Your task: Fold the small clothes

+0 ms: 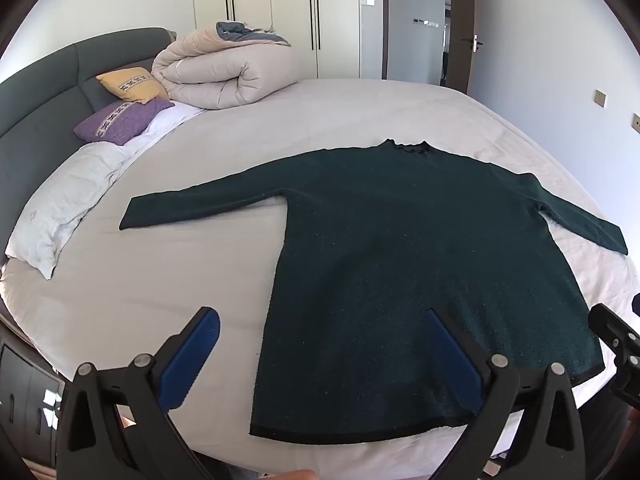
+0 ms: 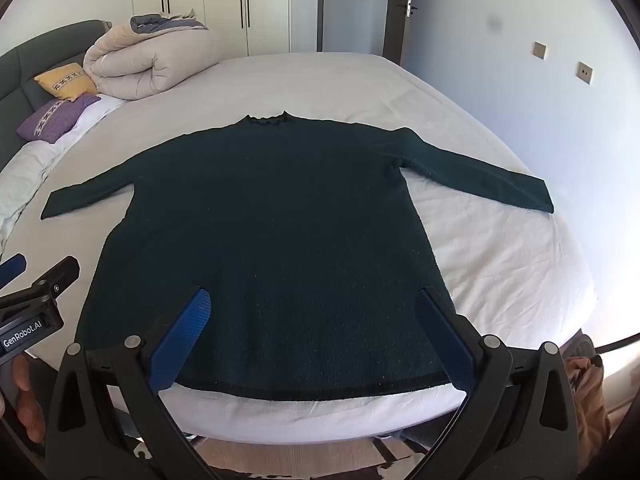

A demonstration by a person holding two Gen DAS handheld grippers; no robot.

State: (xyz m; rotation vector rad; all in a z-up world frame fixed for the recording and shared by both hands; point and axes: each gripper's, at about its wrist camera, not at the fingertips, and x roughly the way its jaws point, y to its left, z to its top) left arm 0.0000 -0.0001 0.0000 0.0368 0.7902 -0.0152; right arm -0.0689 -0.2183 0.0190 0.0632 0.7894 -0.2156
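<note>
A dark green long-sleeved sweater (image 1: 400,248) (image 2: 272,216) lies flat on the white bed sheet (image 1: 180,280), hem toward me, both sleeves spread out sideways, collar at the far end. My left gripper (image 1: 324,320) hovers open above the hem's left corner, nothing between its blue pads. My right gripper (image 2: 312,300) hovers open over the hem's middle, pads apart and holding nothing. The left gripper's black body (image 2: 36,304) shows at the left edge of the right wrist view; the right gripper's body (image 1: 616,340) shows at the right edge of the left wrist view.
A rolled beige duvet (image 1: 228,72), a yellow cushion (image 1: 132,84), a purple cushion (image 1: 120,120) and a white pillow (image 1: 60,208) lie at the bed's far left by the dark headboard (image 1: 36,92). Wardrobes and a door stand behind. The bed's near edge (image 2: 320,412) drops to the floor.
</note>
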